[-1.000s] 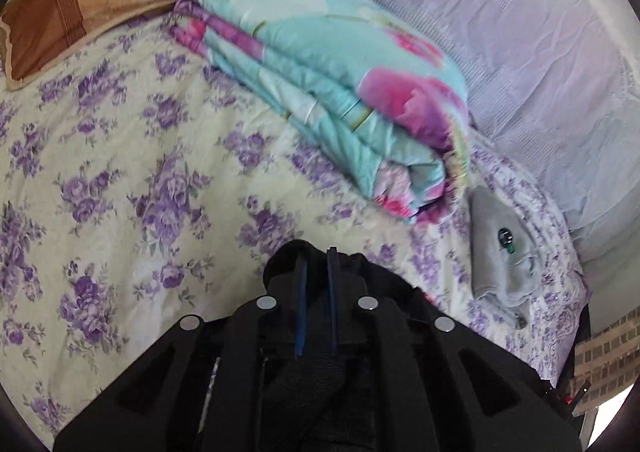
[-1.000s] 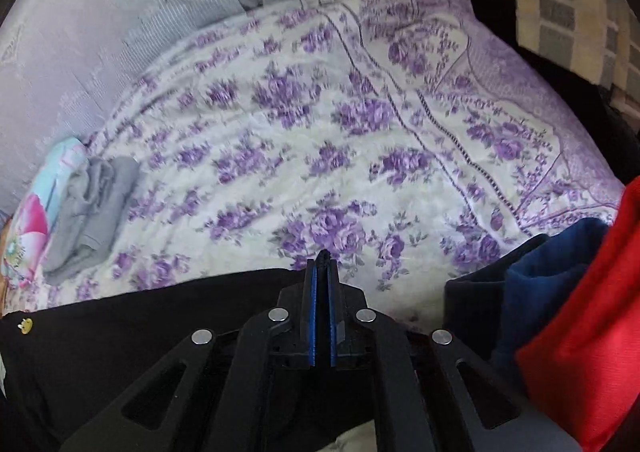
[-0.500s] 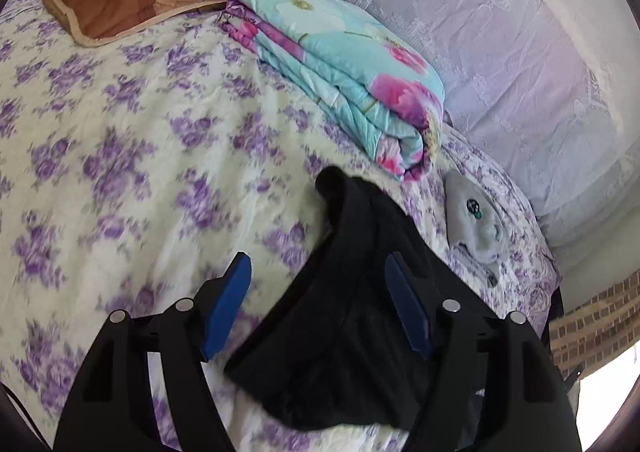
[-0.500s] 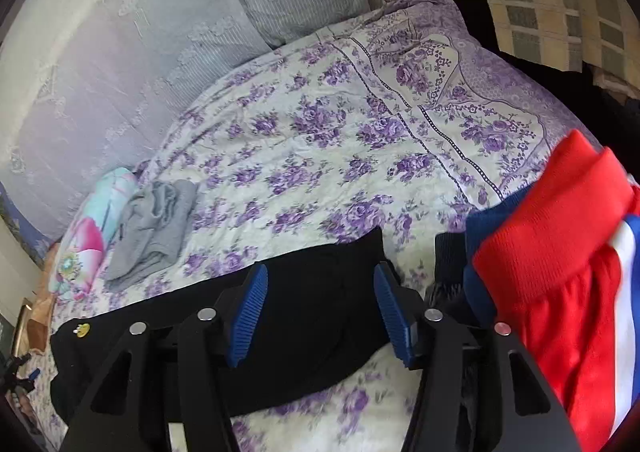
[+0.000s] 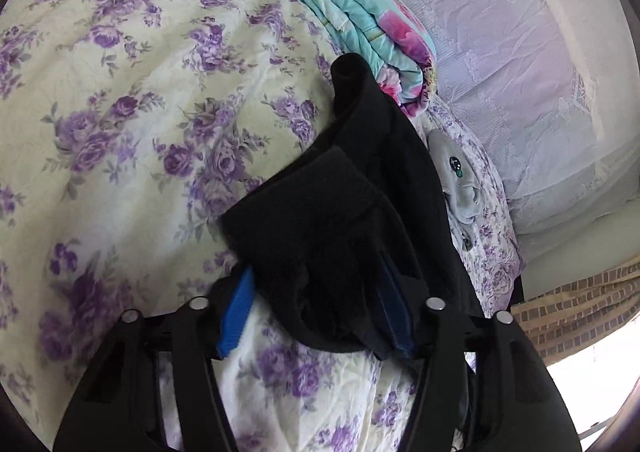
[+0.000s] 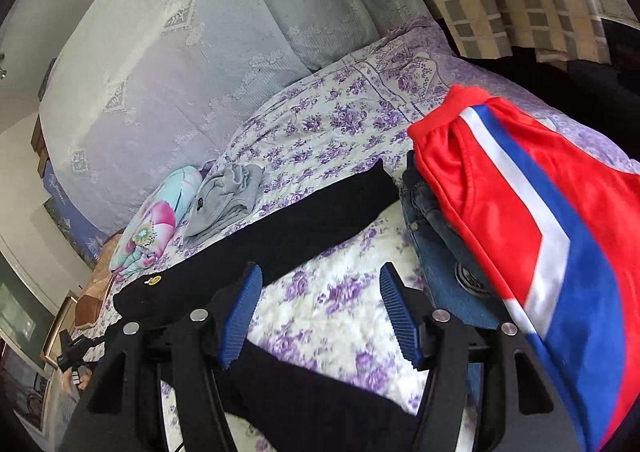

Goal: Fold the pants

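The black fabric pants [image 5: 360, 180] are laid across the purple-flowered bedsheet [image 5: 132, 100], one end folded over near the left tongs [image 5: 316, 312], whose blue pads are spread apart around the cloth without clamping it. The right tongs [image 6: 320, 312] are held released above bare sheet. A red, white and blue garment [image 6: 540, 212] is seen at the right.

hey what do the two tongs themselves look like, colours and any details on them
Both look alike. The left tongs and right tongs have matte black, angular arms with triangular cut-outs and round silver fasteners along the top. Each finger carries a bright blue ribbed pad on its inner face. No cables, markings or sleeves are visible on either one.
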Motion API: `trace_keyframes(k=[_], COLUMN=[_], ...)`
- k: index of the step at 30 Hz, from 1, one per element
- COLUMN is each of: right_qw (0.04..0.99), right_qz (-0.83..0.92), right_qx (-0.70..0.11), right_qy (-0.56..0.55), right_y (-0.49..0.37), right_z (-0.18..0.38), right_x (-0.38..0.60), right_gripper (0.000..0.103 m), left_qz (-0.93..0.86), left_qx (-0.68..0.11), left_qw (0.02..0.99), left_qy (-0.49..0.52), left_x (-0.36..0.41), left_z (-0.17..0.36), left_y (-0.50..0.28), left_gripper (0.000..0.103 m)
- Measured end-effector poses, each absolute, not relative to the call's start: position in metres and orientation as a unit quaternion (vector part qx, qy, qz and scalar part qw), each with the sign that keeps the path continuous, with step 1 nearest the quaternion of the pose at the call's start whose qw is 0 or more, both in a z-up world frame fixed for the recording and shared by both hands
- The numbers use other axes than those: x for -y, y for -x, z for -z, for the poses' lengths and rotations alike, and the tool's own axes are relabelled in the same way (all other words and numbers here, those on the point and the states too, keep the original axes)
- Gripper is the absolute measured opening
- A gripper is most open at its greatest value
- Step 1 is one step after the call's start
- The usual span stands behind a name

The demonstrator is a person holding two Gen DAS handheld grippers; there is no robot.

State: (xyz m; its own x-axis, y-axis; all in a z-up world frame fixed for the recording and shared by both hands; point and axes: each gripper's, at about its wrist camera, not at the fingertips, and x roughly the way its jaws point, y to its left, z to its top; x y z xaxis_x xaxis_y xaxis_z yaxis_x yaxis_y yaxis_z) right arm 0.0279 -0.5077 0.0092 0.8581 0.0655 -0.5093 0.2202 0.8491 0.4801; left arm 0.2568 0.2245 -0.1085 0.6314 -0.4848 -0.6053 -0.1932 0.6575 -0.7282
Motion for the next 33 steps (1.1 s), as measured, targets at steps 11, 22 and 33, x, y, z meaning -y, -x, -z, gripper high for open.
trace_keyframes(k=[11,22,33], right_qw=[0.896,0.905,0.905], right_qz=[0.097,0.036,0.072], right_qx=[-0.333,-0.361,-0.288], right_qy=[-0.276,-0.223,-0.306], right_y=[0.072,0.044,-0.054], right_z=[0.026,0.078,0.004], right_x=[0.515,0.481,0.570], right_gripper=[0.062,0.047,0.044], left_qz=[0.114,0.112,0.123], left_qx=[-0.377,-0.375,-0.367], left_qw=[0.822,0.823,0.822], left_qy=[0.412,0.411,0.417], left_x=[-0.232,-0.231,-0.226], left_z=[0.119,0.120,0.067], left_y=[-0.231,-0.231,-0.249], left_gripper=[0.020,0.020,0.020])
